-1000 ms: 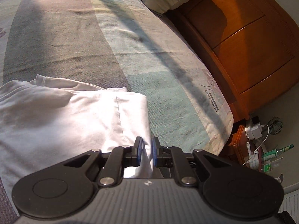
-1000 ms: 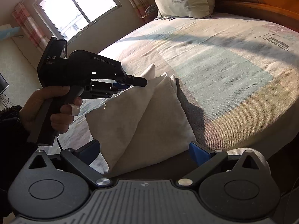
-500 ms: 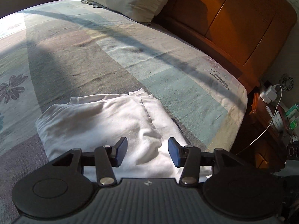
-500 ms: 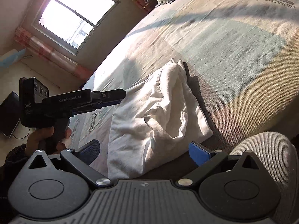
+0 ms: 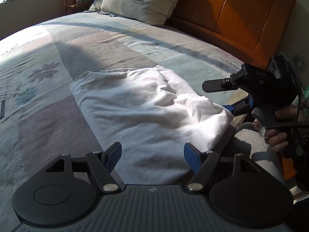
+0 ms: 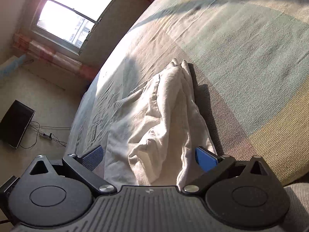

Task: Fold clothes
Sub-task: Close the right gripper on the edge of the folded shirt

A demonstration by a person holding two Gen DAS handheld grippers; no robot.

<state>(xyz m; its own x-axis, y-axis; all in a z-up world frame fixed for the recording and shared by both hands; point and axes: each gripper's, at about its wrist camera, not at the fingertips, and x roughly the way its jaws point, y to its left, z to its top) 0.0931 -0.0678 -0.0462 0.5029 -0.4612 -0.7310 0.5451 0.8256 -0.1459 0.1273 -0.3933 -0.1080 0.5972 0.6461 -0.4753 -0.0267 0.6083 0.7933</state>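
Ahead of both grippers, broad bare bedspread out to pillow and headboard. Nearer, folded white garment lying flat, near edge under left gripper, jaws opening, nothing pinched. Right gripper spread wide at garment's side edge, pads clear of cloth.

White garment, pastel blocks plus flower print on bedspread, orange wood headboard, blue-padded black fingers.
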